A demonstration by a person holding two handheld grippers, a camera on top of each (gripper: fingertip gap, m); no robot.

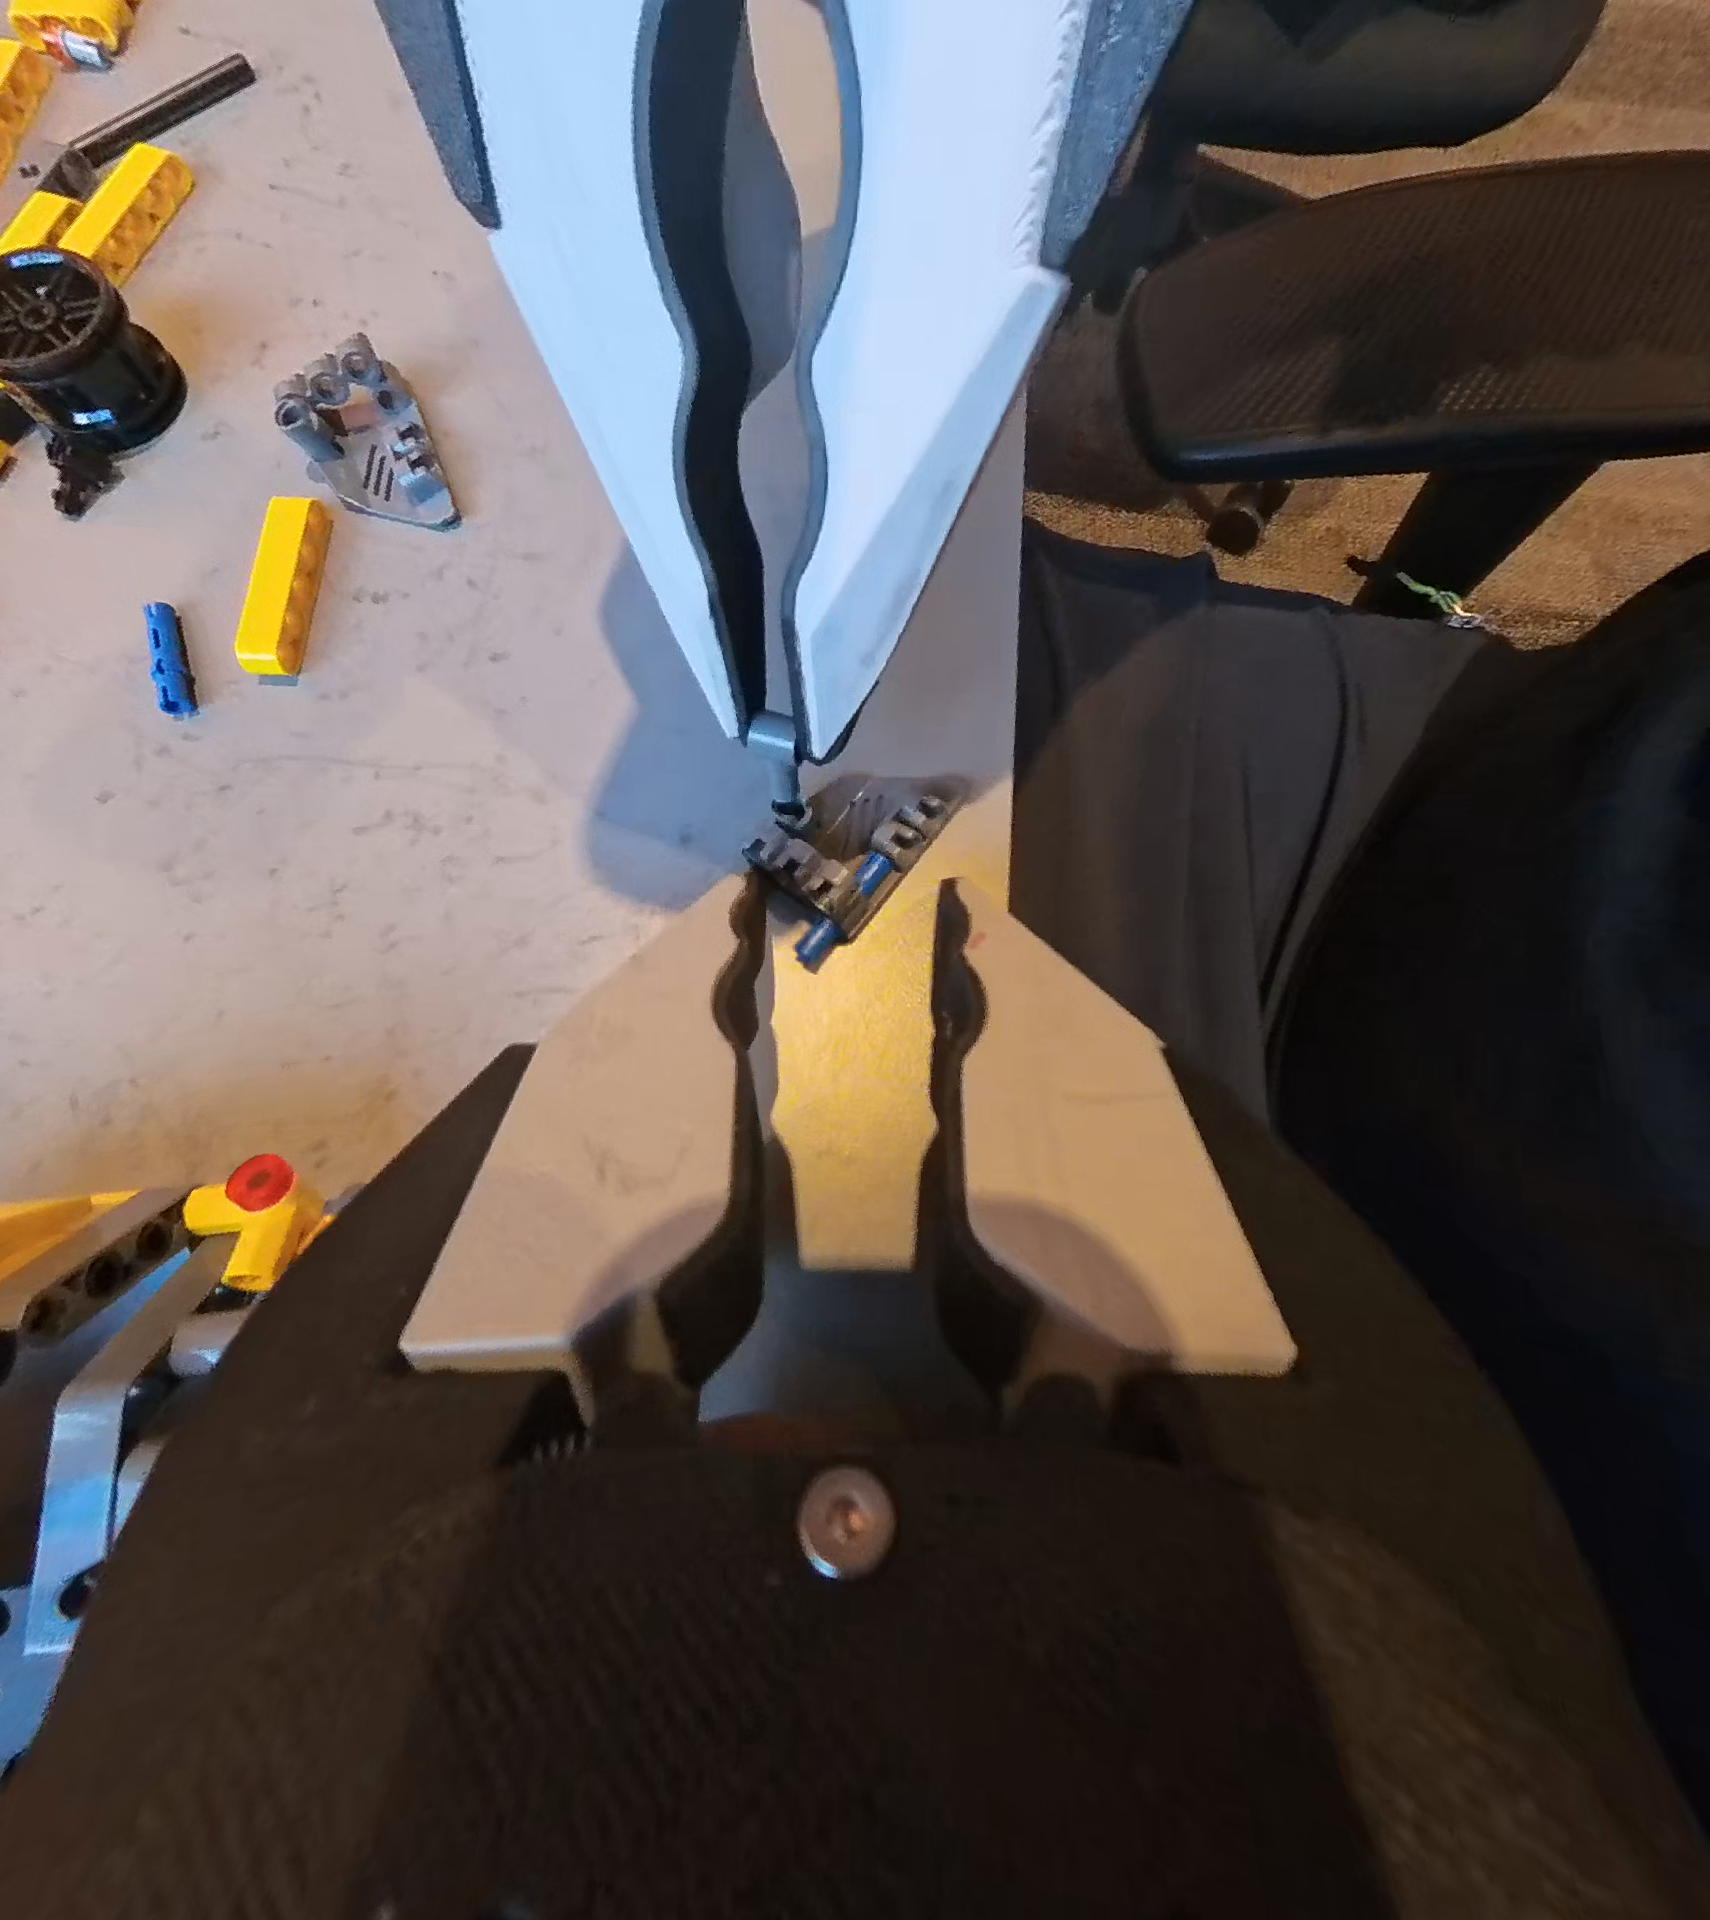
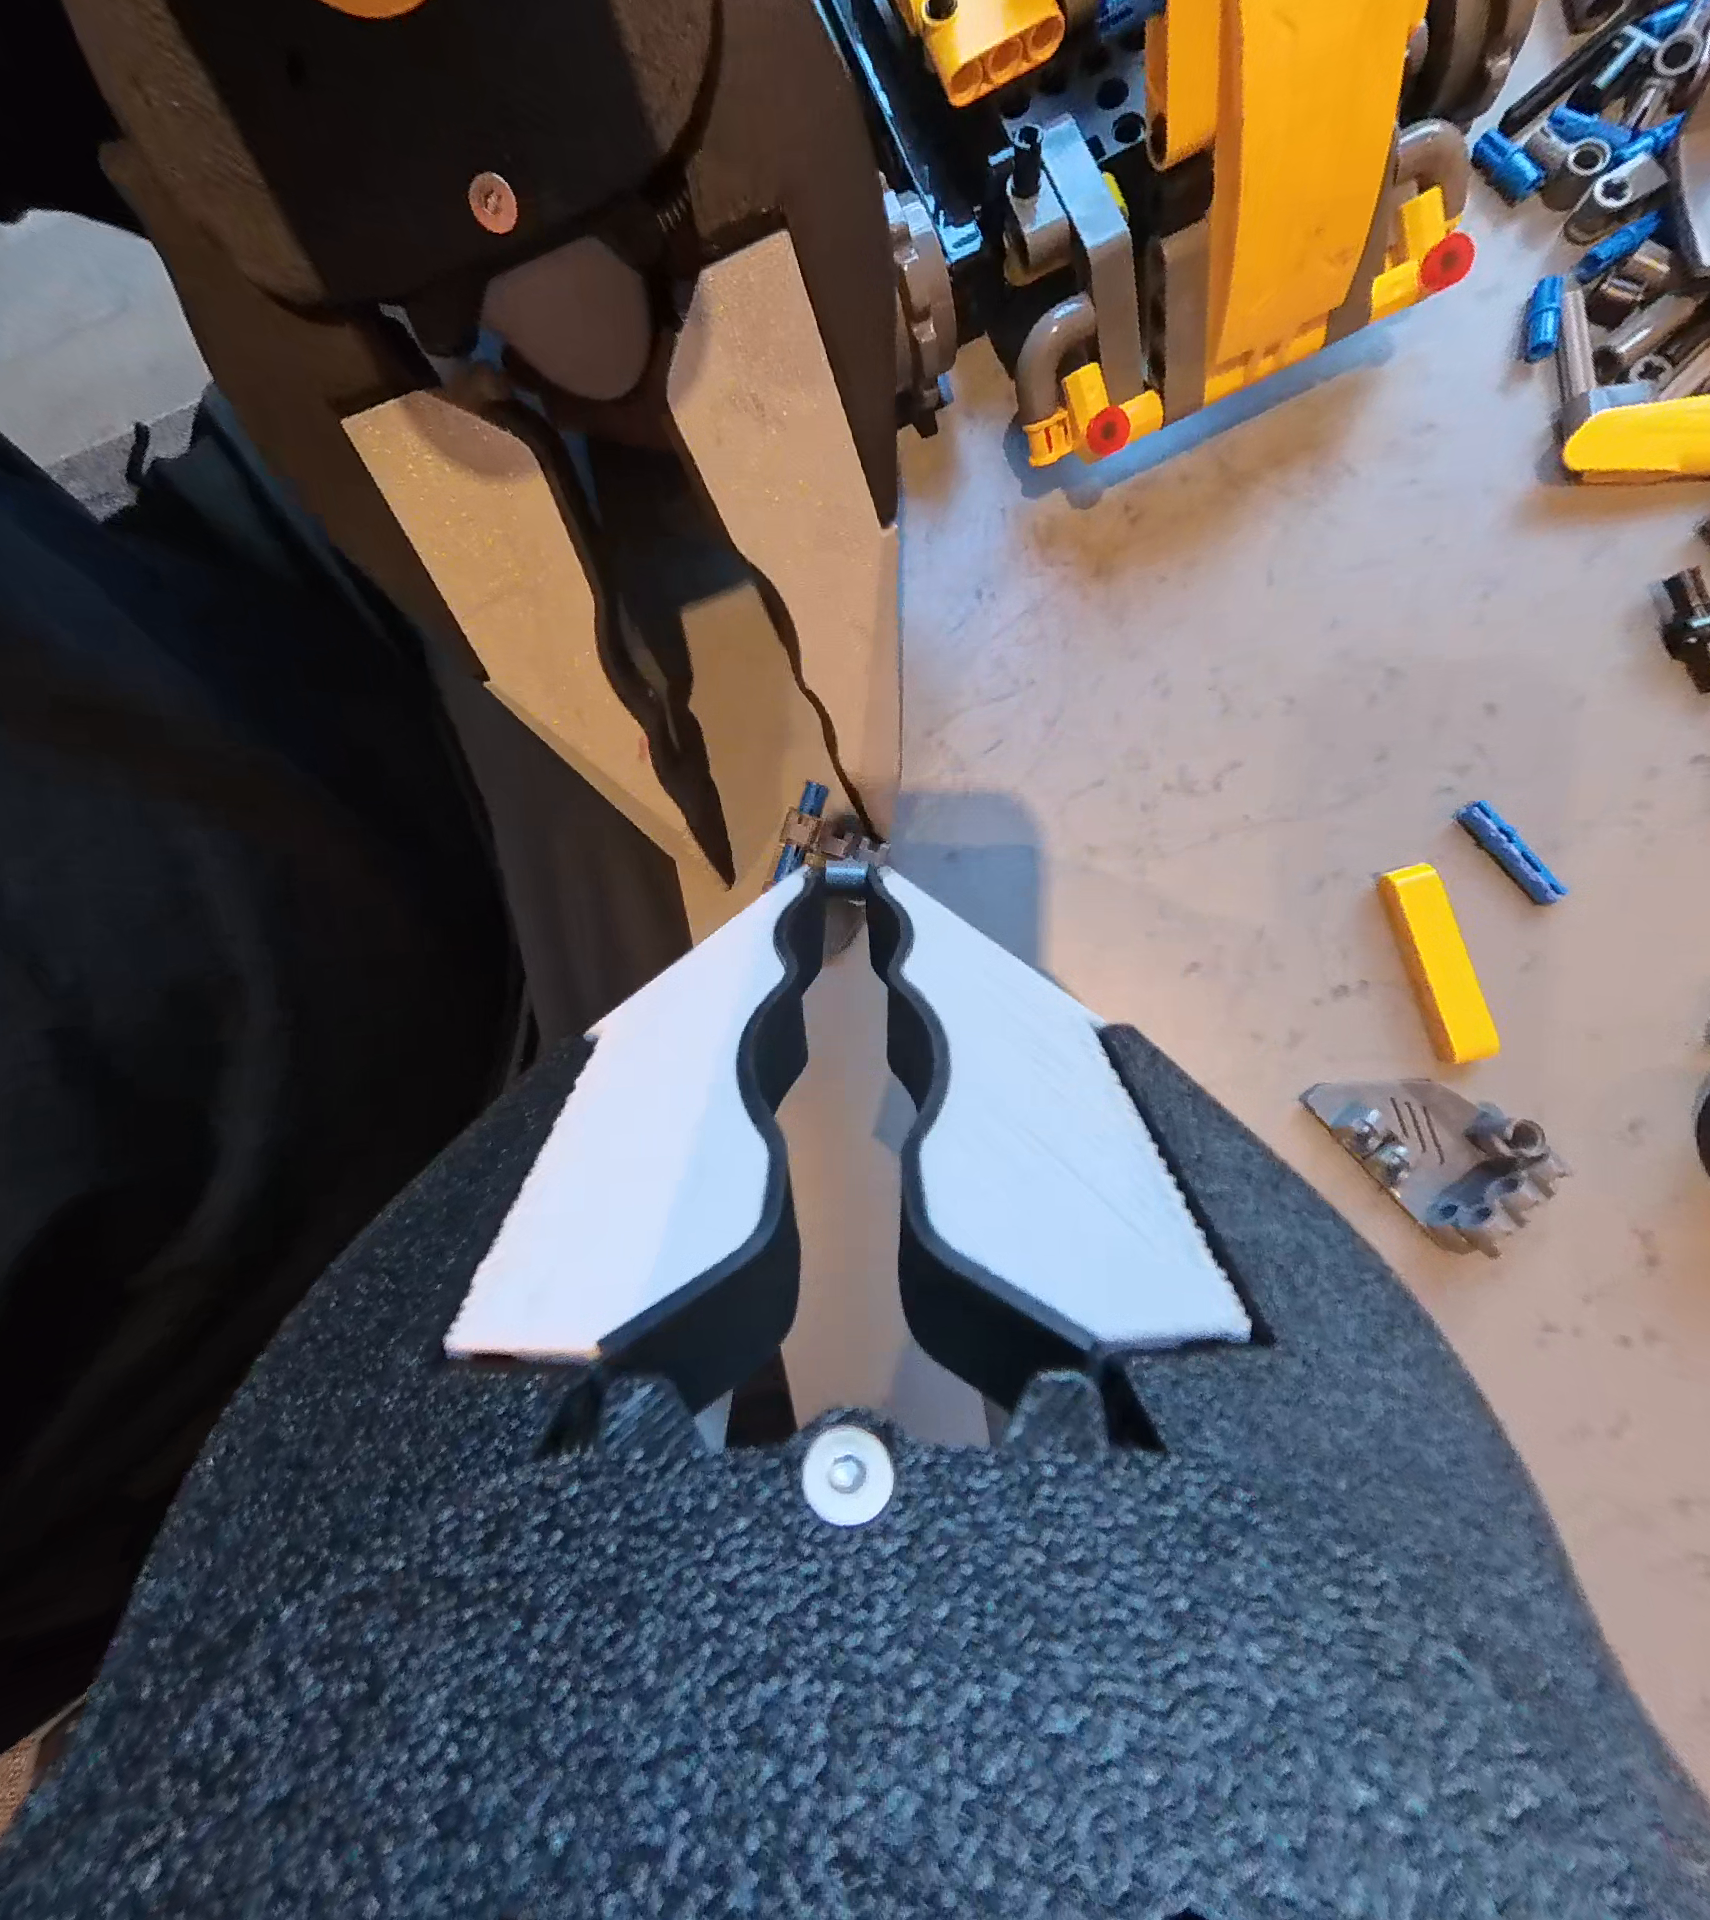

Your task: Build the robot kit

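My left gripper (image 1: 846, 894), with grey fingers and black pads, is shut on a small grey panel piece (image 1: 846, 847) with blue pins in it. It holds the piece just off the table's edge (image 1: 1015, 623). My right gripper (image 2: 840, 883), with white fingers, is shut on a small grey connector (image 2: 846, 873). It comes in from opposite in the left wrist view (image 1: 778, 727), and the connector (image 1: 771, 736) touches the panel piece's upper left corner. In the right wrist view the left gripper (image 2: 809, 842) reaches down from the top, and the panel piece (image 2: 801, 831) is mostly hidden between the fingertips.
A second grey panel piece (image 1: 373, 436) (image 2: 1433, 1164), a yellow beam (image 1: 285, 587) (image 2: 1438, 961) and a blue pin (image 1: 170, 660) (image 2: 1511, 850) lie on the table. A black wheel hub (image 1: 51, 353) and a yellow-grey model (image 2: 1246, 208) stand nearby. A mesh chair (image 1: 1453, 312) and a person's leg (image 1: 1194, 831) are beyond the edge. Less than 4 cm separates the two grippers' tips.
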